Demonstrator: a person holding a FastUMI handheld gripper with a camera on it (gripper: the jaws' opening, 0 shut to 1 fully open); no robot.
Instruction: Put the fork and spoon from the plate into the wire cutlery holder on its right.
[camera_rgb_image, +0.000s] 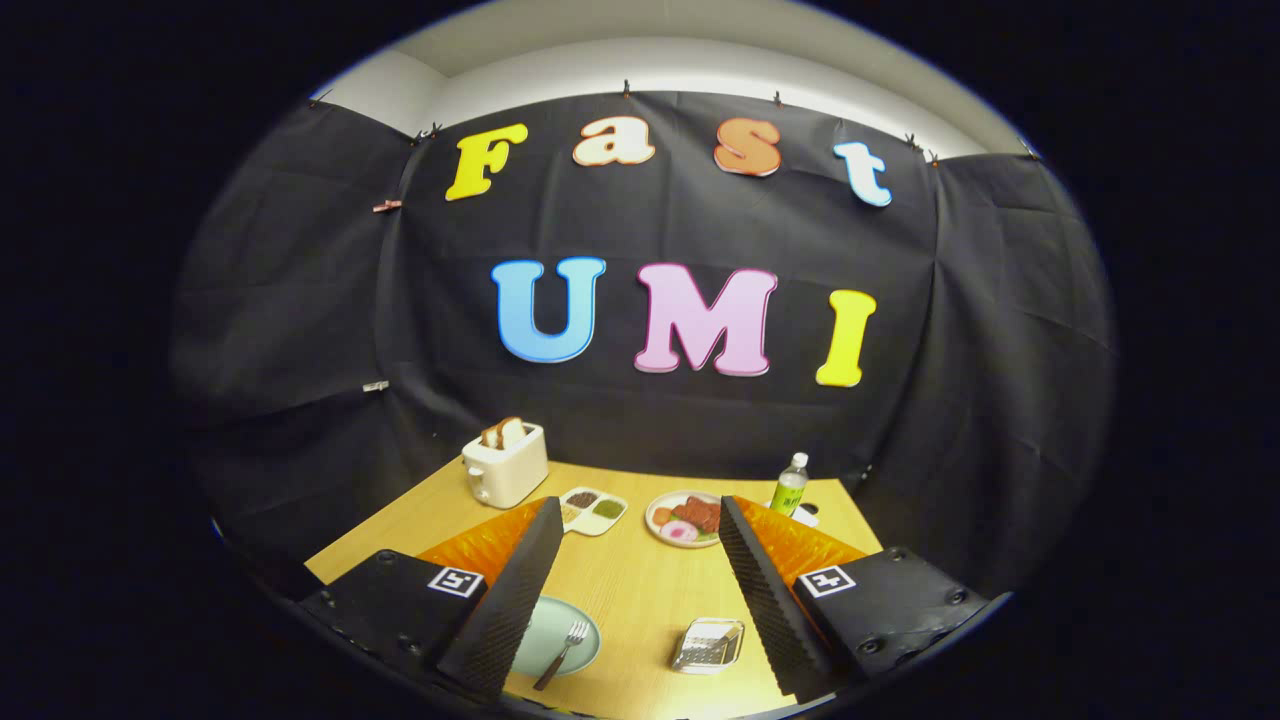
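Note:
A pale green plate (552, 632) lies on the wooden table, partly hidden behind my left finger. A metal fork (563, 653) rests on it, tines pointing away, its handle reaching past the plate's near rim. To the plate's right sits the wire cutlery holder (708, 645), and something metallic lies inside it. My gripper (640, 560) hangs above the table with its fingers wide apart and nothing between them; plate and holder both lie below, between the fingers.
A cream toaster (505, 463) with bread slices stands at the table's far left. A white divided dish (592, 510) and a plate of food (685, 518) sit mid-table beyond the fingers. A green-labelled bottle (790, 484) stands at the far right.

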